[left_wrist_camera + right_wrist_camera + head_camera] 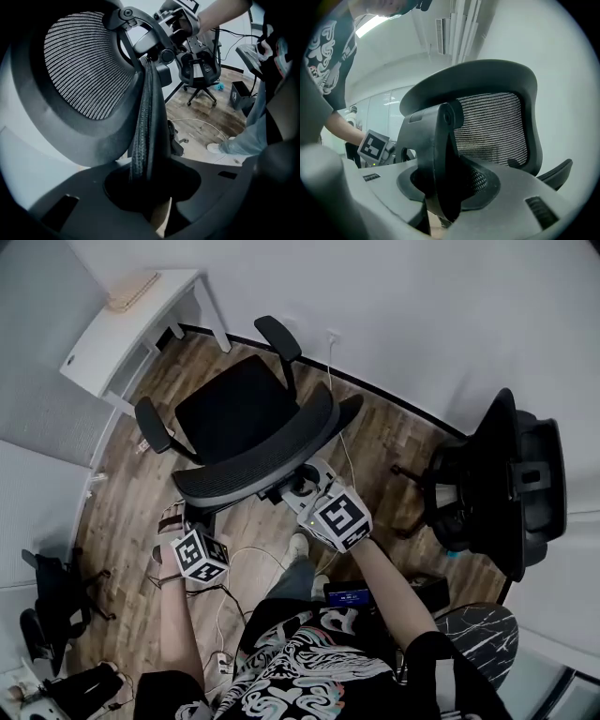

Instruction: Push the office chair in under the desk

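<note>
The black office chair stands on the wood floor, its seat facing the white desk at the upper left, a short way from it. My left gripper is shut on the left edge of the mesh backrest; in the left gripper view that padded rim runs down between the jaws of the left gripper. My right gripper holds the rear of the backrest. In the right gripper view the black back support sits clamped in the right gripper.
A second black office chair stands at the right by the wall. Another dark chair base is at the lower left. White cables trail over the floor by the person's feet. A tan item lies on the desk.
</note>
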